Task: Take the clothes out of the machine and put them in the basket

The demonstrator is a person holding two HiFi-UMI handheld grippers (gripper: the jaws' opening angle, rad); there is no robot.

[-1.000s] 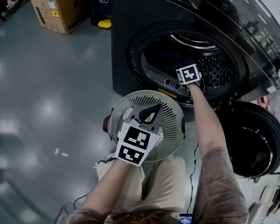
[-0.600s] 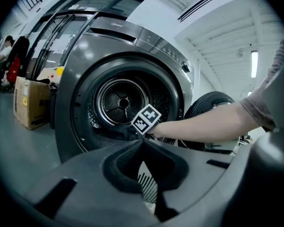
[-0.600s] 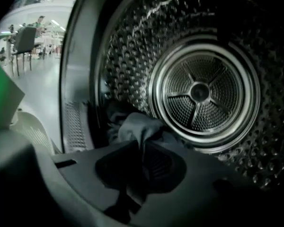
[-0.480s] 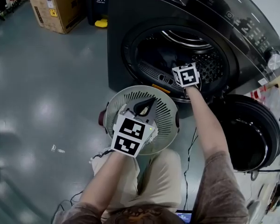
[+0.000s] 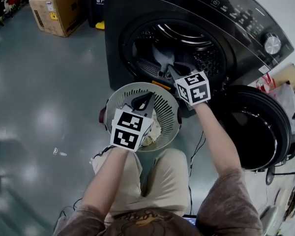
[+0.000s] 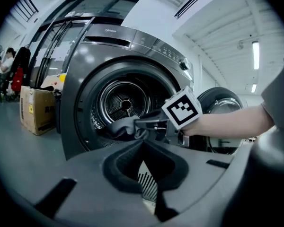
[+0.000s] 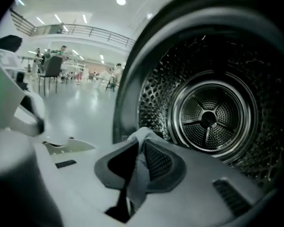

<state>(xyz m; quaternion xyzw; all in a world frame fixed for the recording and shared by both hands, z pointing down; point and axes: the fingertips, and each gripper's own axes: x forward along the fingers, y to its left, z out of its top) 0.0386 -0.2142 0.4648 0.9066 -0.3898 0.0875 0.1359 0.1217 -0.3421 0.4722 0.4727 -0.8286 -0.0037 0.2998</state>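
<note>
**Q:** Head view: where is the garment seen?
**A:** The grey garment is held at the machine's mouth by the right tongs. The left tongs are seen over the basket.

**Q:** Left gripper view?
**A:** Left tongs are closed together, with nothing between.

**Q:** Right gripper view?
**A:** Right tongs have just been closing and are clamped on the garment.

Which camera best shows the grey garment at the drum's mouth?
The left gripper view: the grey garment hangs side-on from the right gripper. The right gripper view shows only the pinched fold; the head view, a dim strip.
</note>
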